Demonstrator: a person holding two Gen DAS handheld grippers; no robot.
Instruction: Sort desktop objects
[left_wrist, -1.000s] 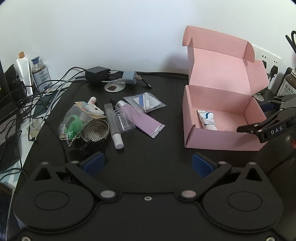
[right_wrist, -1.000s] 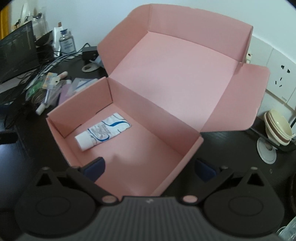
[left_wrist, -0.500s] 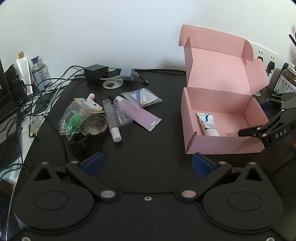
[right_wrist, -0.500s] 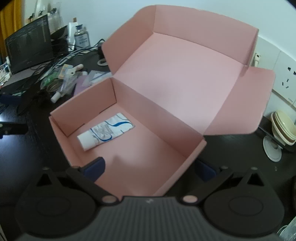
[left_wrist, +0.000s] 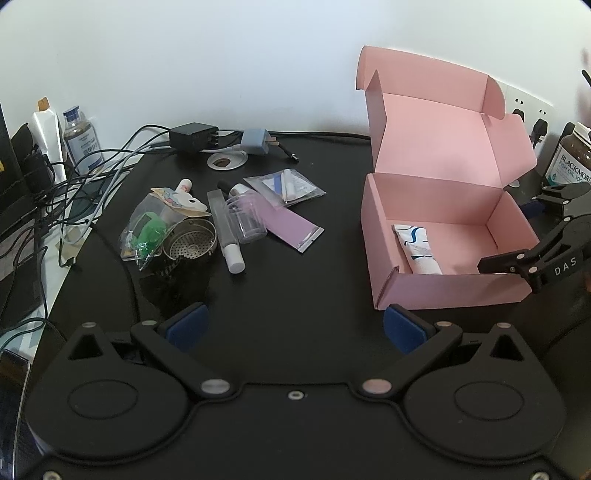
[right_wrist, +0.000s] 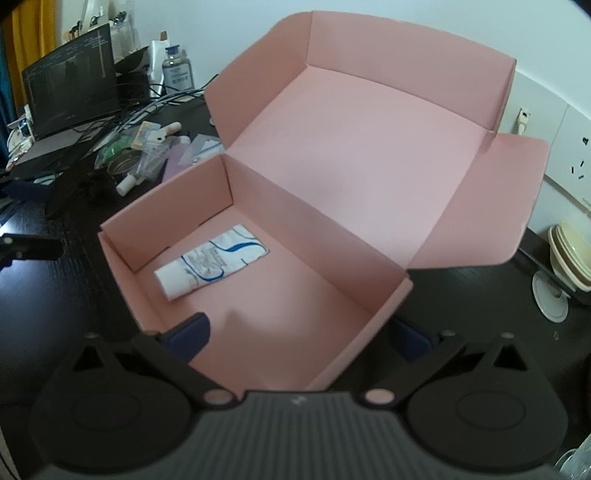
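An open pink box (left_wrist: 443, 291) stands on the black desk, lid up, with a white and blue tube (left_wrist: 417, 249) lying inside; box (right_wrist: 369, 306) and tube (right_wrist: 212, 262) also show in the right wrist view. A pile of small items lies to its left: a purple sachet (left_wrist: 290, 227), a clear tube with white cap (left_wrist: 227, 236), a metal strainer (left_wrist: 190, 245), a green bagged item (left_wrist: 146, 232), a clear packet (left_wrist: 286, 186). My left gripper (left_wrist: 295, 326) is open and empty above bare desk. My right gripper (right_wrist: 299, 334) is open, straddling the box's near right corner.
Chargers and cables (left_wrist: 195, 136) lie at the back left, with bottles (left_wrist: 81, 138) by the wall. A laptop (right_wrist: 70, 92) stands far left. A fish oil bottle (left_wrist: 572, 162) and wall sockets (right_wrist: 580, 162) are right of the box. Stacked bowls (right_wrist: 570, 254) sit at far right.
Both grippers have drawn back and risen a little, so the box and pile look slightly farther. Nothing was picked up or released.
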